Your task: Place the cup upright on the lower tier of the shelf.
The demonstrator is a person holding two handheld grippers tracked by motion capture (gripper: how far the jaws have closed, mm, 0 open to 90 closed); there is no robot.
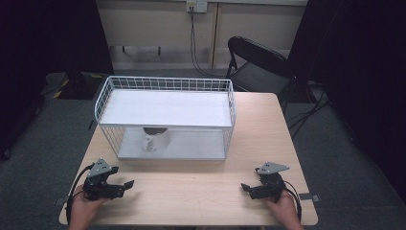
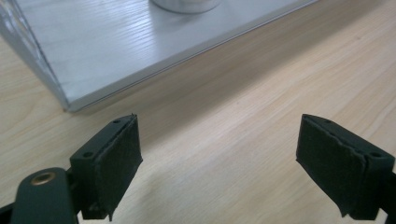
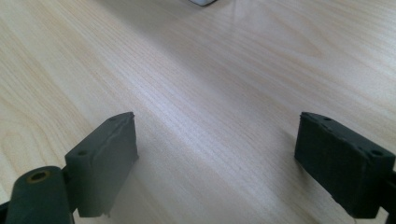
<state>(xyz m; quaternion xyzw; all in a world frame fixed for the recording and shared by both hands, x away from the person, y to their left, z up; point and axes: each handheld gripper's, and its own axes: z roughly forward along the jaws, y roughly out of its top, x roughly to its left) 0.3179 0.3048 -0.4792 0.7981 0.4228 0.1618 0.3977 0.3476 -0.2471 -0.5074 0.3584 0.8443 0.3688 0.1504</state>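
The left tool [image 1: 125, 186] rests low on the surface [image 1: 191, 191] at its near left corner, jaws spread wide with nothing between them; in the left gripper view only bare wood lies between the pads [image 2: 119, 163]. The right tool [image 1: 246, 188] sits at the near right corner, equally wide and empty, its jaws pointing inward toward the middle.

Ahead of both stands a white wire rack [image 1: 165, 117] with two shelves. On its lower shelf, left of centre, stands a cup [image 1: 155, 138] (upright, its long axis vertical, apparently with a handle facing the near left). The cup lies forward and slightly right of the left tool, and well left of the right one, so the left hand is judged the nearer for a reach. The rack's open front faces the person, leaving a straight path in under the upper shelf.
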